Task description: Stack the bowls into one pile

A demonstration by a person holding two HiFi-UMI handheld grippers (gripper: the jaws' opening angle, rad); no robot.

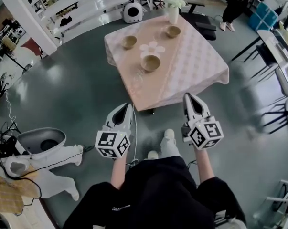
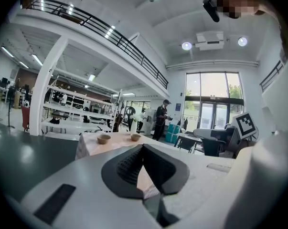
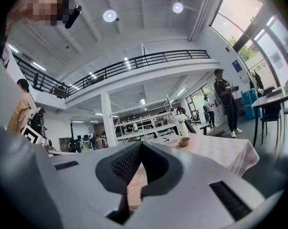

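Note:
Three tan bowls stand apart on a table with a pink cloth (image 1: pixel 191 75): one at the back left (image 1: pixel 129 42), one at the back right (image 1: pixel 172 31), one nearer the middle (image 1: pixel 150 63). My left gripper (image 1: pixel 129 105) and right gripper (image 1: pixel 189 96) hover over the floor just short of the table's near edge. Both point toward the table and are shut, with nothing held. The left gripper (image 2: pixel 143 146) view has two bowls (image 2: pixel 103 139) (image 2: pixel 135 137) far ahead. Beyond the right gripper (image 3: pixel 140 143), one bowl (image 3: pixel 184 141) shows.
A white vase with flowers (image 1: pixel 173 13) stands at the table's far edge and a flower-shaped mat (image 1: pixel 152 47) lies among the bowls. A white robot (image 1: pixel 38 151) lies on the floor at left. A person (image 1: pixel 237 4) stands beyond the table; desks and chairs (image 1: pixel 277 61) line the right.

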